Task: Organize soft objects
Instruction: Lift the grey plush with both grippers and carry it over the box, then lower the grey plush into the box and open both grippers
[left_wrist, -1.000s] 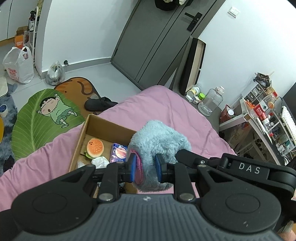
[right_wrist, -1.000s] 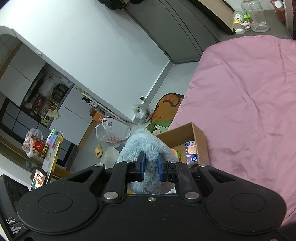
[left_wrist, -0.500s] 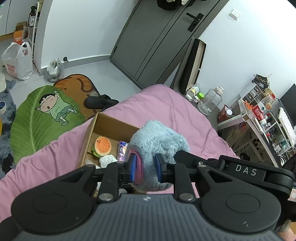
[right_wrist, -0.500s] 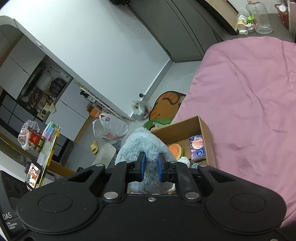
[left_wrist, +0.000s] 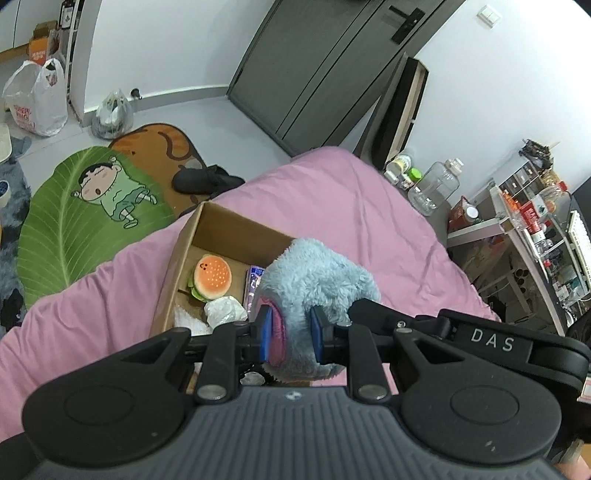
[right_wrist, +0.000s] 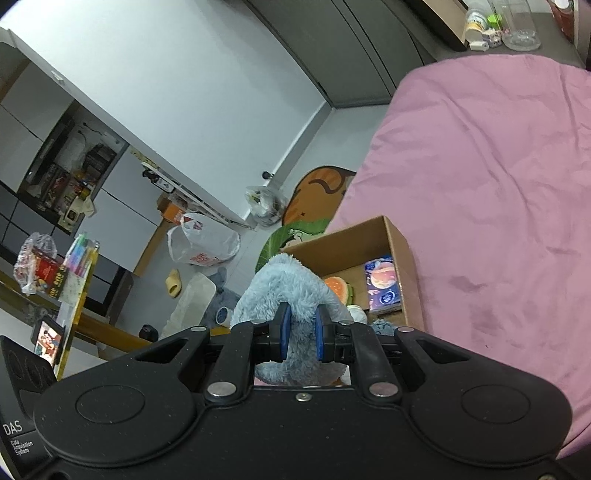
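1. Blue plush (left_wrist: 317, 273) is pinched by both the left hand-held gripper (left_wrist: 289, 334) and the right hand-held gripper (right_wrist: 300, 332).
2. Box (left_wrist: 184, 236) on the bed (left_wrist: 351, 206), at 11 o'clock, looms nearer than a second ago.
3. Release into it likely comes next.
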